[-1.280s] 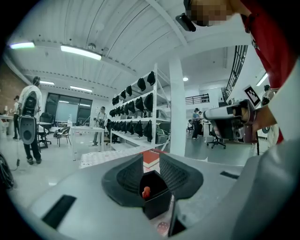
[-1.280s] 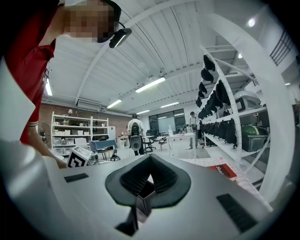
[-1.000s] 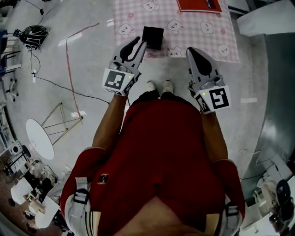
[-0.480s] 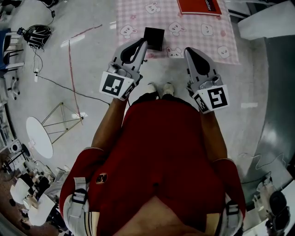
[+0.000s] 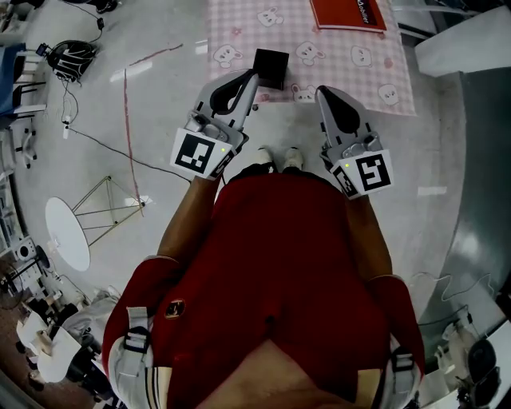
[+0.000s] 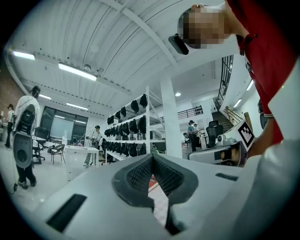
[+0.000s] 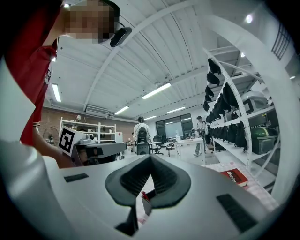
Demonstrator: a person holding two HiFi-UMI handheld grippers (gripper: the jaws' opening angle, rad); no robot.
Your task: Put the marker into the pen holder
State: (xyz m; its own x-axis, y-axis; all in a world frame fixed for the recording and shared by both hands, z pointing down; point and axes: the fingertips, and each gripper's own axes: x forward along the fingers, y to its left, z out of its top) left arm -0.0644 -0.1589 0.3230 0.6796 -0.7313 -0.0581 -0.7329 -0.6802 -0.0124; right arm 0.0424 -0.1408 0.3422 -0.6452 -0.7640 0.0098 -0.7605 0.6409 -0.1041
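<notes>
A black square pen holder [image 5: 269, 67] stands near the front edge of a table with a pink checked cloth [image 5: 239, 24]. My left gripper [image 5: 250, 77] is shut and empty, with its tip just left of the holder and nearer to me. The right gripper [image 5: 322, 91] is also shut and empty, at the table's front edge to the holder's right. In the right gripper view the holder [image 7: 146, 205] peeks through the gap under the closed jaws [image 7: 150, 158], with a small red bit at its top. I cannot make out a marker for certain. In the left gripper view the jaws [image 6: 152, 157] are pressed together.
A red book [image 5: 349, 13] lies at the back right of the cloth. The person's shoes [image 5: 279, 156] stand on the pale floor before the table. Cables [image 5: 96, 144] and a wire stand [image 5: 104, 212] lie to the left. A grey bench [image 5: 479, 160] runs along the right.
Both grippers have drifted slightly forward toward the table edge and stay shut. The holder has not moved.
</notes>
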